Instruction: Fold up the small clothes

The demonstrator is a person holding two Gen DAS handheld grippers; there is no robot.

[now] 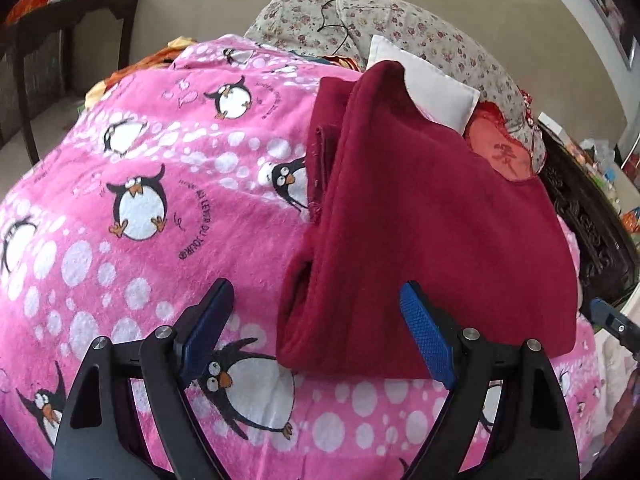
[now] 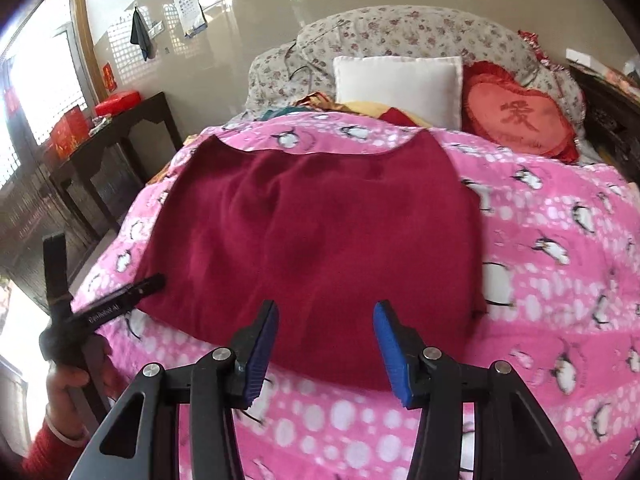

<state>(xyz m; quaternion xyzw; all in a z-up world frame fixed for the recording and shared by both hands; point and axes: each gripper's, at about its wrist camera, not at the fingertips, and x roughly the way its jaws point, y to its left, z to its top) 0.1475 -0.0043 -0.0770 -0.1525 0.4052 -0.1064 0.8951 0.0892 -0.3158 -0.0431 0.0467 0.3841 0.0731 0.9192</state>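
Note:
A dark red garment [image 1: 420, 232] lies folded on the pink penguin blanket [image 1: 160, 208]; it also shows in the right wrist view [image 2: 320, 232], spread flat with its near hem toward me. My left gripper [image 1: 316, 320] is open and empty, just above the garment's near left corner. My right gripper [image 2: 326, 340] is open and empty, over the garment's near hem. The left gripper's body [image 2: 112, 308] shows at the garment's left edge in the right wrist view.
A white pillow [image 2: 396, 84], a red heart cushion [image 2: 520, 120] and a floral quilt [image 2: 400, 32] lie at the bed's head. A dark wooden table [image 2: 112, 140] with red boxes stands left of the bed. A dark carved bedside piece [image 1: 592, 216] is at the right.

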